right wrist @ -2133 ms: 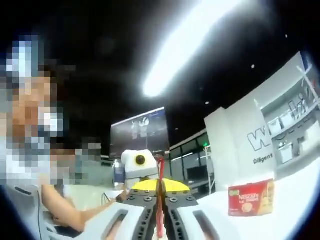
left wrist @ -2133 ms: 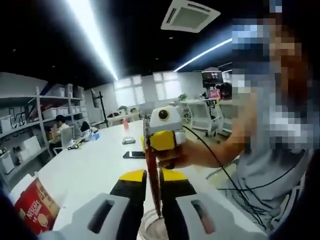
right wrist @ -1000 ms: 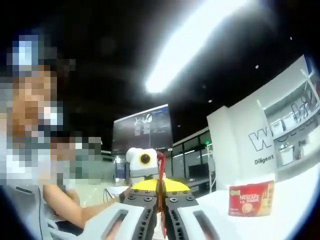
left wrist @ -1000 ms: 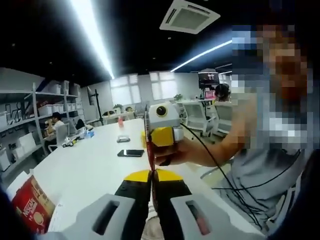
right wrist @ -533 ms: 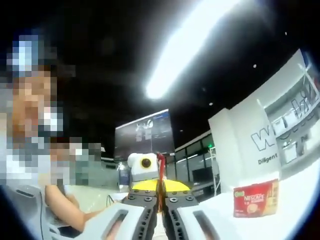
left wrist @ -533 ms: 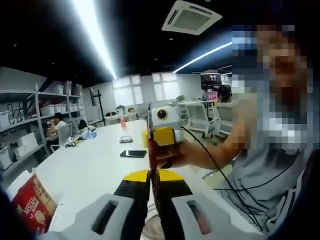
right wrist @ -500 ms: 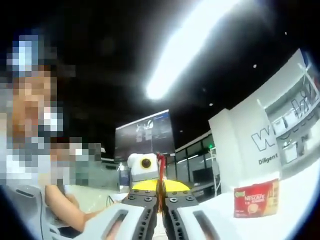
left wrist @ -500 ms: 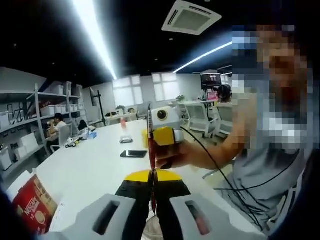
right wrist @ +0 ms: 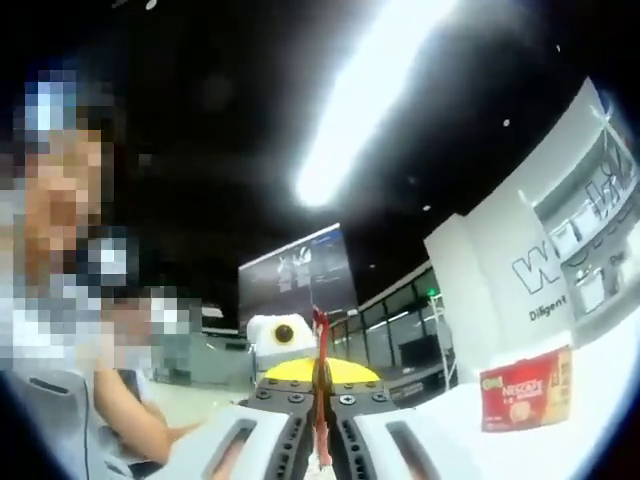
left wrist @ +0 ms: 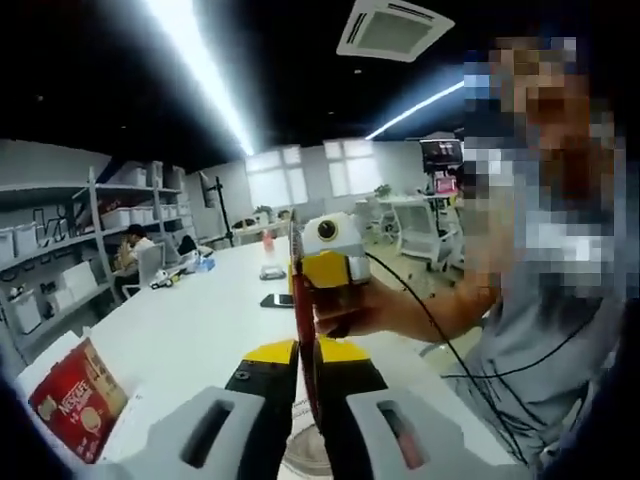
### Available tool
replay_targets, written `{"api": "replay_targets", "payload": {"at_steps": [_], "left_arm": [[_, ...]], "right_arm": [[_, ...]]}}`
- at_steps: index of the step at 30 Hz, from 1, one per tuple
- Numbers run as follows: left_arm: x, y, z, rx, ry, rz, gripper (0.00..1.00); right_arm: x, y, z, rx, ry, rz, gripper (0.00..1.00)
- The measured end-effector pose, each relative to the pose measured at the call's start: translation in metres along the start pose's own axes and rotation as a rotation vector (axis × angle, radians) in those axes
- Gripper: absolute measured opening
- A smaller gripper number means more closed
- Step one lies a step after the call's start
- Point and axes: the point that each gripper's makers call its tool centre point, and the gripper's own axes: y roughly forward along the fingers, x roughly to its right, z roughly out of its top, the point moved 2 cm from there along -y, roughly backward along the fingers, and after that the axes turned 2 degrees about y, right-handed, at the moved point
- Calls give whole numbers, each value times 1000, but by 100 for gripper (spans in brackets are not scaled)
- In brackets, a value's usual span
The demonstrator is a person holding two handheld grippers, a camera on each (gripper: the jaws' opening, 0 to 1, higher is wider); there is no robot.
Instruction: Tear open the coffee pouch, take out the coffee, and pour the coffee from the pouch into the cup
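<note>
A: Surface and room, left gripper view, going left to right?

B: Shelves [left wrist: 70, 235] with bins far left of the left gripper [left wrist: 305, 352]. A red box [left wrist: 78, 398] stands on the white table [left wrist: 190, 330] just left of its jaws. A seated person [left wrist: 133, 252] is further back, and a phone [left wrist: 277, 300] lies on the table ahead of the jaws. A ceiling vent [left wrist: 395, 30] is overhead, and a sleeve [left wrist: 540, 350] is to the right.

A: The pouch?

B: The thin red pouch [left wrist: 304, 330] stands edge-on, clamped between the closed left jaws. Its upper part is pinched by the right gripper [left wrist: 325, 270], straight ahead, with a hand [left wrist: 365, 310] on it. The rim of a cup [left wrist: 305, 455] shows below the jaws.

A: Right gripper view?

B: Same pouch [right wrist: 320, 385] clamped in the closed jaws of the right gripper [right wrist: 320, 380]. The box [right wrist: 525, 390] sits right of the jaws, on the table [right wrist: 500, 450]. New here: a dark screen [right wrist: 295, 280] and a white wall [right wrist: 530, 270] with lettering.
</note>
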Motion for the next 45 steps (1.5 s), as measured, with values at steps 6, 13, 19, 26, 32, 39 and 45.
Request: {"api": "replay_targets", "payload": {"at_steps": [6, 13, 19, 26, 32, 39, 45], "left_arm": [[-1, -7, 4, 38, -33, 59, 10], [-4, -10, 10, 139, -96, 103, 5], [-5, -15, 13, 176, -131, 216, 4], [-8, -31, 14, 220, -185, 383, 4], [-2, -45, 13, 218, -184, 497, 4], [5, -84, 7, 224, -225, 636, 4], [1, -115, -7, 204, -261, 744, 4]], "right_arm": [[-4, 4, 4, 15, -12, 57, 3], [-9, 8, 13, 23, -32, 119, 3], [-1, 9, 12, 39, -1, 127, 4], [3, 6, 13, 70, 6, 117, 16], [3, -1, 10, 76, 13, 106, 16], [9, -19, -3, 67, 20, 50, 16], [11, -35, -4, 100, 42, 24, 16]]}}
